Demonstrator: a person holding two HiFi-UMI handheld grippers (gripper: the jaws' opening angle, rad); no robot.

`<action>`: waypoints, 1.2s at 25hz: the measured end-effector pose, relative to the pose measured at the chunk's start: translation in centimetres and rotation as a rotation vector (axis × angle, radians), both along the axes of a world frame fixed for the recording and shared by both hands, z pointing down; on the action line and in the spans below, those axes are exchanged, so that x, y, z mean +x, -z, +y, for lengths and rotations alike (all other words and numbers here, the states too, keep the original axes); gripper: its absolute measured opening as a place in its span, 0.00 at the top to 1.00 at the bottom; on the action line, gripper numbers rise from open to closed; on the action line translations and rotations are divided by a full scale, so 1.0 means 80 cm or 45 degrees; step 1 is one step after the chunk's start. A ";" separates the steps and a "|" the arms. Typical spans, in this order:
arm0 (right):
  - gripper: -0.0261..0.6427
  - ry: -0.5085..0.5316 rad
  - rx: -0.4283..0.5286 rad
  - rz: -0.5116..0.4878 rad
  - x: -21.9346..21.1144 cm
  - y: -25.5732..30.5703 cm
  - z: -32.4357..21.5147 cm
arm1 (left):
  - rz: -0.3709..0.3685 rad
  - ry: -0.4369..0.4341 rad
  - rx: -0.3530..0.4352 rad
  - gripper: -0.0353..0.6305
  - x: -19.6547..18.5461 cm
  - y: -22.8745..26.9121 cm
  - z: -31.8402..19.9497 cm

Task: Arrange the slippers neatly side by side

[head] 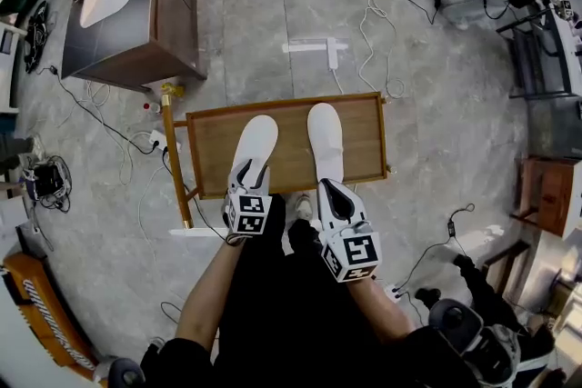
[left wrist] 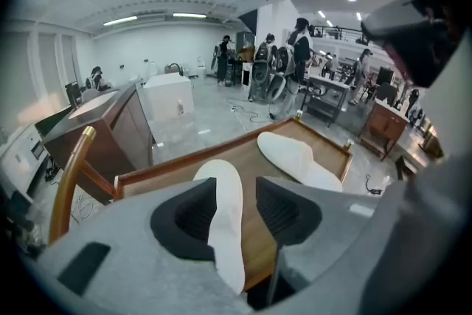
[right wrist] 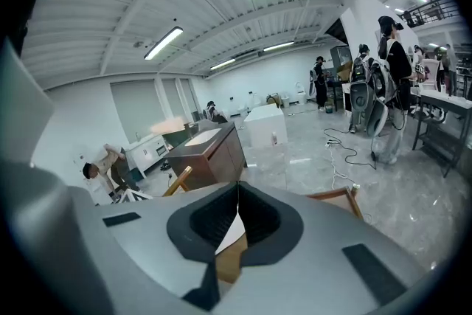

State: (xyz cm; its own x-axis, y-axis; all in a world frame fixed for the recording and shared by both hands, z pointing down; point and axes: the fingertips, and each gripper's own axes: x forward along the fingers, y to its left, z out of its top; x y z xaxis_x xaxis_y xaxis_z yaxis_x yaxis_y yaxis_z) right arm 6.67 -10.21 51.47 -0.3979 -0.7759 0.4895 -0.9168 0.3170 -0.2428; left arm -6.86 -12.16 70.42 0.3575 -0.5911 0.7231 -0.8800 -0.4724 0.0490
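Two white slippers lie toes away from me on a low wooden table [head: 282, 102]. The left slipper [head: 255, 145] slants a little to the right, and the right slipper [head: 325, 141] lies straight. My left gripper [head: 248, 175] is open at the left slipper's heel. In the left gripper view its jaws [left wrist: 236, 188] stand apart with the left slipper [left wrist: 225, 217] running between them, not pinched; the right slipper [left wrist: 295, 155] lies farther off. My right gripper [head: 325, 186] hovers over the right slipper's heel, shut [right wrist: 237, 192] on nothing. A strip of white slipper [right wrist: 232, 232] shows below the closed jaws.
A dark wooden cabinet [head: 136, 4] with a white top stands at the back left. Cables and a white power strip [head: 332, 54] lie on the grey floor behind the table. Wooden furniture [head: 546, 195] stands at the right. Several people stand far off in the gripper views.
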 end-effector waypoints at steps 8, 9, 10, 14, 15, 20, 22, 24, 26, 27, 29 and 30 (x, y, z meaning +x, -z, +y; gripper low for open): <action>0.94 -0.022 -0.015 -0.009 0.008 -0.006 0.001 | -0.132 -0.051 -0.162 0.66 -0.011 -0.084 -0.011; 0.94 -0.021 -0.018 -0.010 0.008 -0.006 0.002 | -0.139 -0.059 -0.176 0.66 -0.011 -0.089 -0.012; 0.94 -0.022 -0.023 -0.010 0.010 -0.007 0.003 | -0.144 -0.068 -0.191 0.66 -0.011 -0.094 -0.013; 0.94 -0.036 -0.044 0.000 0.016 -0.013 0.005 | -0.145 -0.087 -0.243 0.66 -0.007 -0.111 -0.018; 0.94 -0.035 -0.047 0.002 0.016 -0.015 0.004 | -0.141 -0.086 -0.258 0.66 -0.007 -0.115 -0.019; 0.94 -0.038 -0.052 0.003 0.020 -0.016 0.003 | -0.140 -0.079 -0.336 0.69 -0.005 -0.126 -0.018; 0.94 -0.033 -0.053 0.002 0.021 -0.016 0.002 | -0.155 -0.072 -0.335 0.72 -0.006 -0.125 -0.018; 0.94 -0.032 -0.052 0.003 0.023 -0.016 0.003 | -0.168 -0.052 -0.327 0.78 -0.008 -0.125 -0.019; 0.94 -0.039 -0.053 0.004 0.027 -0.017 0.003 | -0.163 -0.032 -0.333 0.83 -0.009 -0.125 -0.019; 0.94 -0.039 -0.052 0.004 0.027 -0.017 0.003 | -0.151 -0.023 -0.339 0.83 -0.010 -0.124 -0.018; 0.94 -0.040 -0.050 0.003 0.028 -0.016 0.001 | -0.127 -0.008 -0.349 0.84 -0.012 -0.121 -0.018; 0.94 -0.040 -0.048 0.003 0.027 -0.016 0.000 | -0.116 -0.002 -0.352 0.85 -0.014 -0.119 -0.018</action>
